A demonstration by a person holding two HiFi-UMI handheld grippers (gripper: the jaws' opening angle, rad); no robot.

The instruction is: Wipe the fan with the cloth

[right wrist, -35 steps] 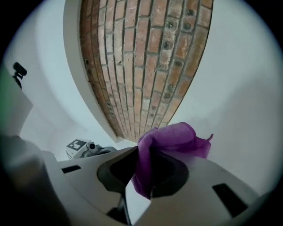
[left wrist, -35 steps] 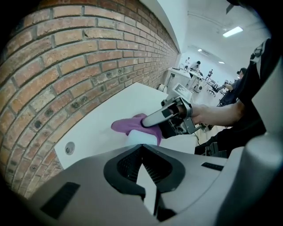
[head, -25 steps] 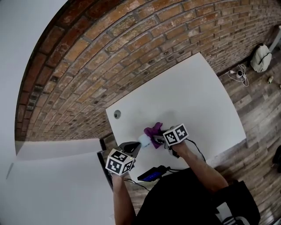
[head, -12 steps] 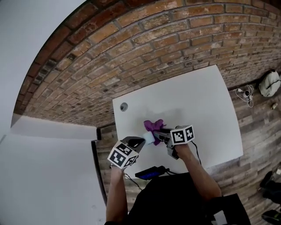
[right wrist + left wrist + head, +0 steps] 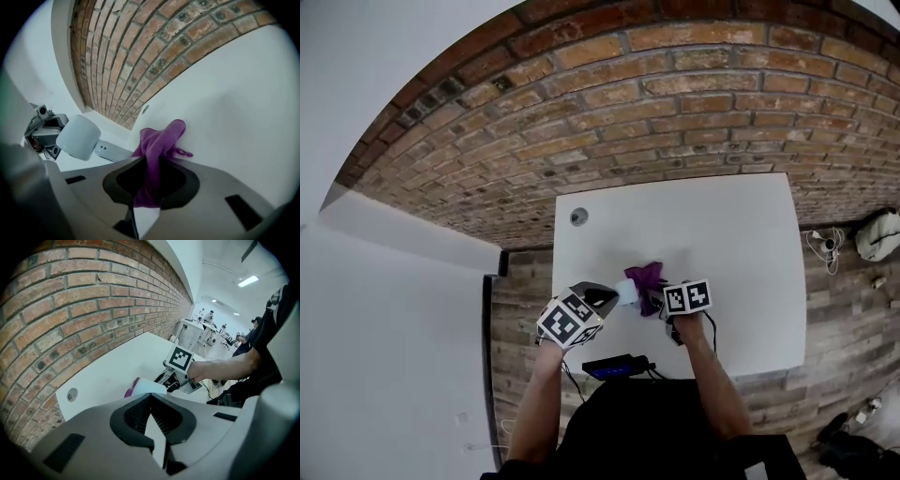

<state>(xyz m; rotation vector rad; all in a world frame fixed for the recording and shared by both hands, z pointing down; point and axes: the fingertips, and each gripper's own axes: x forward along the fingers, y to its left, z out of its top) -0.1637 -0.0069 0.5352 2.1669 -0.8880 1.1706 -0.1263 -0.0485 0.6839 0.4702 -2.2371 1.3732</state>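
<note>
At the far left we held the left claw (image 5: 151, 399) slanted down over the near part of the white counter (image 5: 741, 244), which stood against a brick wall (image 5: 675, 103). Its marker cube (image 5: 570, 321) faced up toward us. The jaws were pressed together, and the fan (image 5: 628, 292) sat right at their tips. It appeared to be pinched there and held up off the counter. The fan was small and pale, with a rounded head. In the right gripper view its slim handle (image 5: 111, 151) ran from that head toward the right claw (image 5: 151, 164).

Just to the right of the fan was the purple cloth (image 5: 649, 279). The two were so near each other that we could not tell whether they touched. The right claw was clamped on the cloth. The fabric ran up out of the gap between its jaws and bunched ahead of the tips, and a thin loose thread trailed off to the right. The bunched end hung close over the counter, but we could not make out whether it rested on the surface.

So the fan lay directly in front of the left claw. From the right claw it was ahead and to the left, just beyond the cloth. Farthest right was the right claw's own marker cube (image 5: 687, 297), with our hand behind it.
</note>
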